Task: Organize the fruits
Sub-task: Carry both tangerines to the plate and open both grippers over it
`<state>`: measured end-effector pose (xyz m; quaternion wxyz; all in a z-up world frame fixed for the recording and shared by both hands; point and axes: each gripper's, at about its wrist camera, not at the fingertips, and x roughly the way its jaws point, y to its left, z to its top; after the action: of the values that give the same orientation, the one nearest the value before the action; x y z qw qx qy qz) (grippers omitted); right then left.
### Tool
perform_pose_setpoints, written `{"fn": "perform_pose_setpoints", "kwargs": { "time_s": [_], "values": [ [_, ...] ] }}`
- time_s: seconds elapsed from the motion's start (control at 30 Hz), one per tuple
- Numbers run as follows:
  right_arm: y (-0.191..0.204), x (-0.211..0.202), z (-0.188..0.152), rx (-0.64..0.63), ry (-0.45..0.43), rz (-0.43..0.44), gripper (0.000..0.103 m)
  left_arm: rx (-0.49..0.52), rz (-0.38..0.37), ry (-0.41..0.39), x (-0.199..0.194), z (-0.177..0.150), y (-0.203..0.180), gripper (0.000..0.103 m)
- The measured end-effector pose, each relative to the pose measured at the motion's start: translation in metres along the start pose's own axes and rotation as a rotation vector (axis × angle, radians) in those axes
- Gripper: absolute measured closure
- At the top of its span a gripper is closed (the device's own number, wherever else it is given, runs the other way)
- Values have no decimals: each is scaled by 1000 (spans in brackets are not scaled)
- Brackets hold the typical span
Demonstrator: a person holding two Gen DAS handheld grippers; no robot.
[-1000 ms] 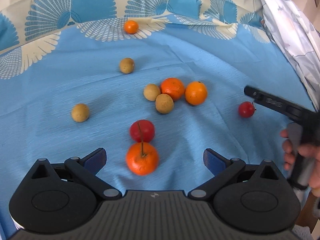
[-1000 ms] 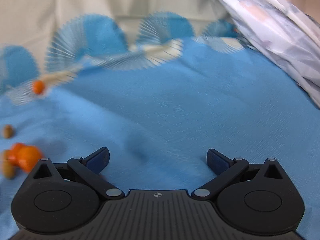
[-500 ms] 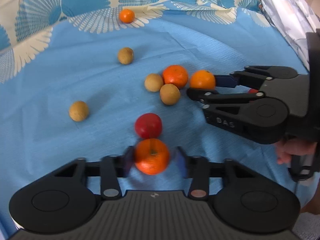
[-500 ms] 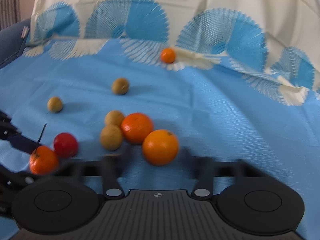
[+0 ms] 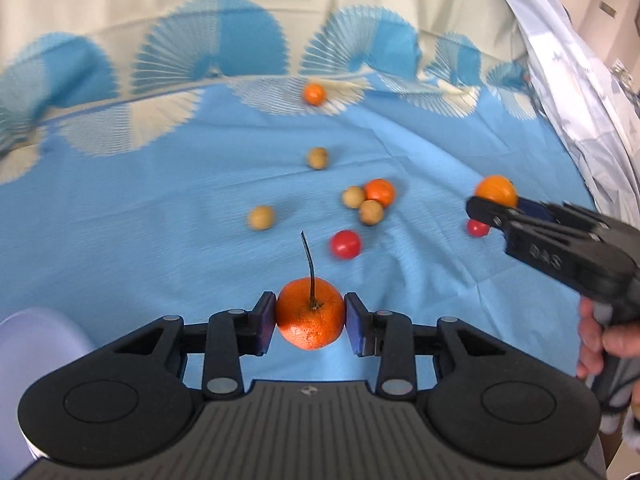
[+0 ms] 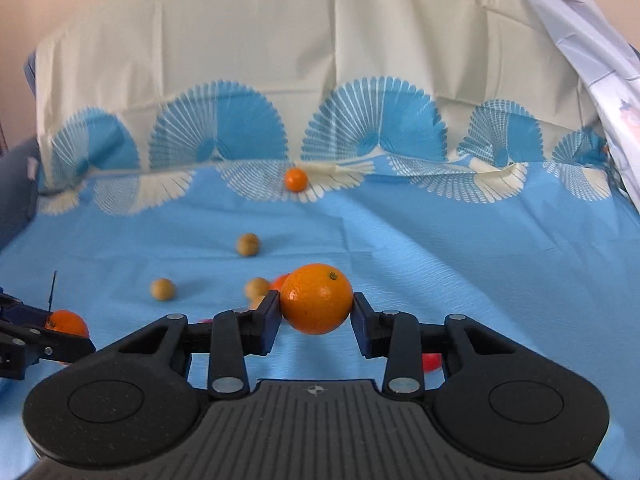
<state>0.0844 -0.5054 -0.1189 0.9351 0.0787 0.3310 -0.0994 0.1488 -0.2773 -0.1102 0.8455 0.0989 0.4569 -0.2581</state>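
My left gripper (image 5: 310, 324) is shut on a stemmed tangerine (image 5: 310, 330) and holds it above the blue cloth (image 5: 160, 216). My right gripper (image 6: 316, 314) is shut on a smooth orange (image 6: 316, 298), also lifted; it shows at the right of the left wrist view (image 5: 496, 192). On the cloth lie a tangerine (image 5: 380, 192), three tan longans (image 5: 261, 217) (image 5: 370, 212) (image 5: 318, 158), two red fruits (image 5: 345, 244) (image 5: 478, 227) and a small far orange (image 5: 314, 93).
A pale lavender container (image 5: 36, 360) sits at the lower left of the left wrist view. A cream backdrop (image 6: 320, 60) rises behind the cloth. A white patterned sheet (image 5: 580, 80) hangs along the right side.
Both grippers closed on their fruit and lifted it. The right gripper drew back to the right with the smooth orange. The left gripper rose with the stemmed tangerine.
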Motion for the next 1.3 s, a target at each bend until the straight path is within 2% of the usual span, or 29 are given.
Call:
{"fn": "perform_pose_setpoints", "kwargs": {
  "time_s": [0.13, 0.27, 0.43, 0.53, 0.8, 1.3],
  "values": [
    [43, -49, -8, -19, -27, 81, 64, -13, 82, -27, -65, -22, 19, 62],
    [94, -92, -17, -36, -7, 205, 64, -55, 141, -59, -122, -47, 41, 62],
    [154, -130, -31, -64, 36, 317, 64, -127, 166, -112, -178, -79, 68, 62],
    [187, -146, -43, -102, 65, 333, 64, -165, 156, -137, -198, -94, 85, 62],
    [241, -167, -55, -168, 114, 315, 64, -205, 145, -157, -210, -115, 125, 62],
    [279, -127, -38, -221, 178, 318, 64, -261, 167, -129, -183, -112, 172, 62]
  ]
}}
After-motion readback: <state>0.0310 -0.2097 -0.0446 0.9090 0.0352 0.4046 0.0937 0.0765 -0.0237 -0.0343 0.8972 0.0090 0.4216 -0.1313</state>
